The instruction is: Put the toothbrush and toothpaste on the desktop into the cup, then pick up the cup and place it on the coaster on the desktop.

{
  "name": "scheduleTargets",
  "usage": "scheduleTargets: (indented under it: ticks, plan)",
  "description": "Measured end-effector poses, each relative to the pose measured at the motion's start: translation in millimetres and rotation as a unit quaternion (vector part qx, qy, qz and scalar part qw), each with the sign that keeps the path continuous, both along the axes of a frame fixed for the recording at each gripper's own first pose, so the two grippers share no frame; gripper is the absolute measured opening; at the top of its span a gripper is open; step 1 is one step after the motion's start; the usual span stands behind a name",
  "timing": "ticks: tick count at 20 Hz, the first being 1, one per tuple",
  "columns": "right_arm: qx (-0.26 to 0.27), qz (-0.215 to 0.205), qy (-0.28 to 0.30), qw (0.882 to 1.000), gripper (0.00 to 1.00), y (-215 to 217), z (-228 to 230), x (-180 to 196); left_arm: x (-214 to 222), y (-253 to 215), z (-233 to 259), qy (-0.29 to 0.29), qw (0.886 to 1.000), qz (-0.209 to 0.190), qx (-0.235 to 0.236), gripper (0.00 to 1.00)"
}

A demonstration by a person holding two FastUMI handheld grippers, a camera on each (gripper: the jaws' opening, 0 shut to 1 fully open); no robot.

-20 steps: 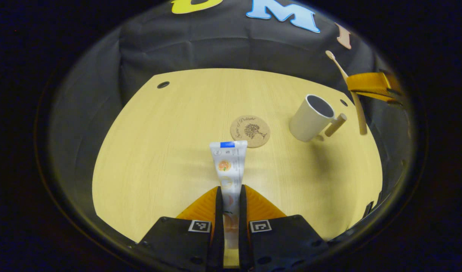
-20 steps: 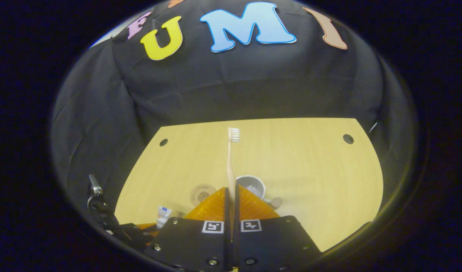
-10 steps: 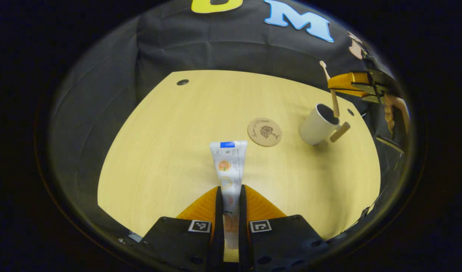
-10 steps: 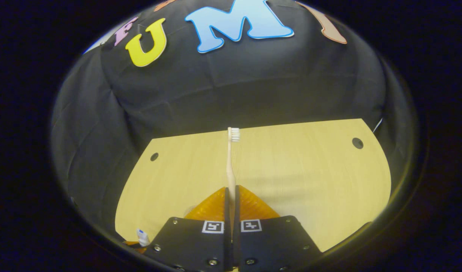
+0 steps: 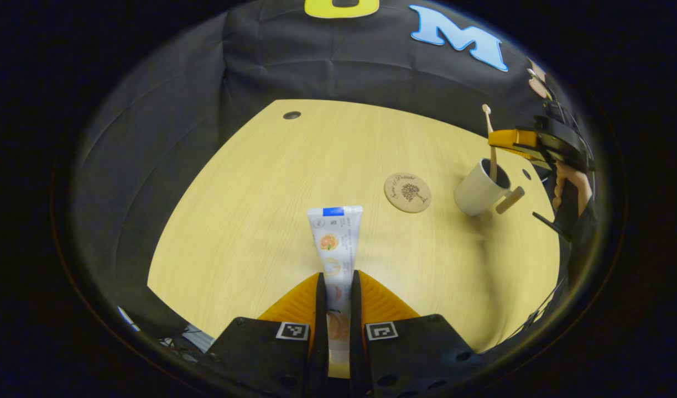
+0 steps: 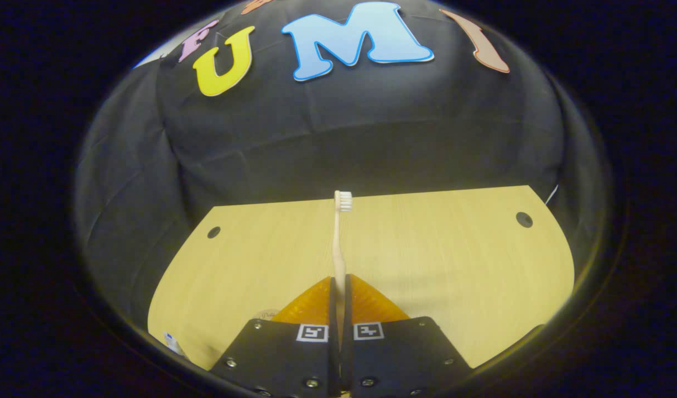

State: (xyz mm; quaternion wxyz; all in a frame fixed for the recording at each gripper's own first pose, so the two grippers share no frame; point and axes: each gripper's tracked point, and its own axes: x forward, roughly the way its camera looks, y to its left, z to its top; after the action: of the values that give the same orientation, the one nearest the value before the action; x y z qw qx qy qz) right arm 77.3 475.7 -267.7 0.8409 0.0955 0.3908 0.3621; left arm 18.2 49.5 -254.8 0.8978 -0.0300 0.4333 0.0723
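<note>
In the left gripper view my left gripper (image 5: 335,287) is shut on a white toothpaste tube (image 5: 334,237), held above the table. Far to the right stands a white cup (image 5: 479,190) with a wooden handle. The round cork coaster (image 5: 407,192) lies just left of it. The right gripper (image 5: 518,145) hovers over the cup with a beige toothbrush (image 5: 490,138) upright, its lower end inside the cup. In the right gripper view my right gripper (image 6: 338,287) is shut on the toothbrush (image 6: 339,232), bristles up. The cup is hidden below the fingers there.
The light wooden table (image 5: 272,199) has round cable holes near its far corners (image 5: 291,115) (image 6: 524,219). A hand (image 5: 571,188) holds the right gripper at the table's right edge. Black cloth wall stands behind the table.
The right gripper carried the toothbrush from beside the cup to above it and lowered its end into the cup. The left gripper, still holding the toothpaste, swung so the cup and coaster slid rightward.
</note>
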Motion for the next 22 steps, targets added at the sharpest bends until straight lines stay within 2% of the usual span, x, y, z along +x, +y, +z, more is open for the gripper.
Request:
scheduleTargets:
  ticks: [2, 6, 14, 18, 22]
  plan:
    - [-0.015, -0.009, -0.006, 1.0, 0.03, -7, -7, -3, 2, 8, 6, 0.0, 1.0, 0.002, 0.0, 0.23]
    - [-0.015, -0.01, 0.02, 1.0, 0.06, -12, -13, -15, 13, 5, 15, -0.003, 1.0, -0.004, 0.0, 0.24]
    - [-0.012, -0.023, 0.017, 1.0, 0.06, -37, -1, -20, 45, 0, 7, -0.015, 1.0, -0.027, 0.003, 0.24]
    - [-0.009, -0.038, 0.026, 0.999, 0.06, -61, -2, -21, 74, -3, 4, -0.033, 0.998, -0.048, 0.0, 0.22]
    - [-0.018, -0.06, 0.035, 0.997, 0.06, -96, -9, -26, 124, -20, 21, -0.074, 0.994, -0.084, -0.01, 0.23]
